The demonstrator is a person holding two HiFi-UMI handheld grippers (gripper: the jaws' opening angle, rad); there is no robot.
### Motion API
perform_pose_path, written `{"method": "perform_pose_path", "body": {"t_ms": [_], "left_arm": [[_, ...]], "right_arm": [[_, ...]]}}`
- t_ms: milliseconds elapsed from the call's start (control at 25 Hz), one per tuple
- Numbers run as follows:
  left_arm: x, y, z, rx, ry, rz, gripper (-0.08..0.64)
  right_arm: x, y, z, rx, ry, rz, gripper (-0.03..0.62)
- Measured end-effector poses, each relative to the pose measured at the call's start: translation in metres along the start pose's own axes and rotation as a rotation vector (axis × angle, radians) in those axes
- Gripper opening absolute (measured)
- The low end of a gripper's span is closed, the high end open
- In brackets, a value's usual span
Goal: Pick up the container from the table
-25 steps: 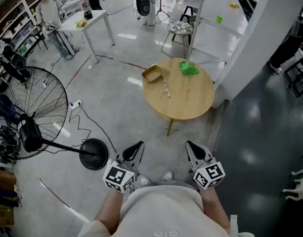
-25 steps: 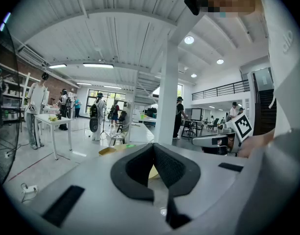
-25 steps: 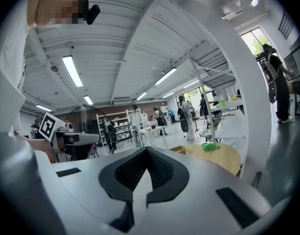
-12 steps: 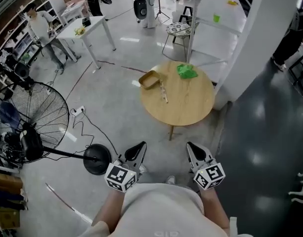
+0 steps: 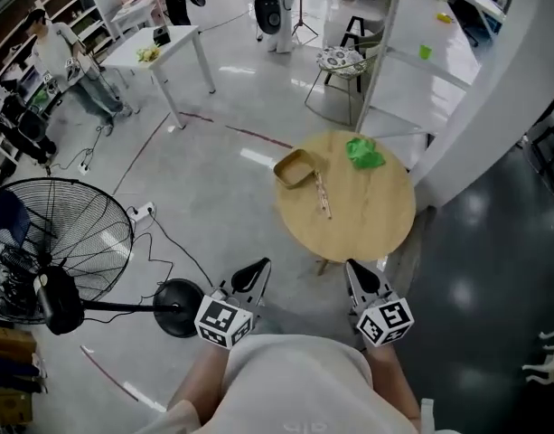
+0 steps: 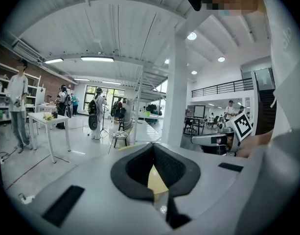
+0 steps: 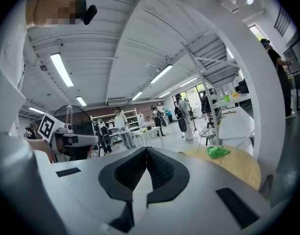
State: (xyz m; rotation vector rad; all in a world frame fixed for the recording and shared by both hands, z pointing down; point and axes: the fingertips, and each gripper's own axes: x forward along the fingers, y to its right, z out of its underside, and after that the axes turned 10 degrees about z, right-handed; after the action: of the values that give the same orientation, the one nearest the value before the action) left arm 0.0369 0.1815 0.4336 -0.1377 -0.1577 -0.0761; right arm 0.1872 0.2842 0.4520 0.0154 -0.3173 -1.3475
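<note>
From above, the brown container (image 5: 295, 168) sits at the far left edge of the round table (image 5: 376, 233). The left tongs (image 5: 250, 275) and the right tongs (image 5: 359, 277) are close to the person.

Left gripper view: the tips are pressed together, with nothing between.

Right gripper view: the tips are together too, and empty.
</note>
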Motion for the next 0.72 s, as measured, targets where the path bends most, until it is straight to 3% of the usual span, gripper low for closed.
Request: {"method": "perform_pose_path", "body": {"t_ms": [160, 400, 720], "left_arm": [[-0.011, -0.102, -0.018, -0.007, 0.002, 0.019, 0.015], [-0.034, -0.219, -0.022, -0.031, -0.002, 0.017, 0.015], [-0.053, -0.291, -0.001, -0.080, -0.017, -0.052, 0.015]], "right_arm": [[0.094, -0.038, -0.017, -0.008, -0.017, 0.026, 0.026], [0.207, -0.078, -0.018, -0.056, -0.078, 0.060, 0.026], [0.306, -0.091, 0.008, -0.136, -0.189, 0.041, 0.028]]}}
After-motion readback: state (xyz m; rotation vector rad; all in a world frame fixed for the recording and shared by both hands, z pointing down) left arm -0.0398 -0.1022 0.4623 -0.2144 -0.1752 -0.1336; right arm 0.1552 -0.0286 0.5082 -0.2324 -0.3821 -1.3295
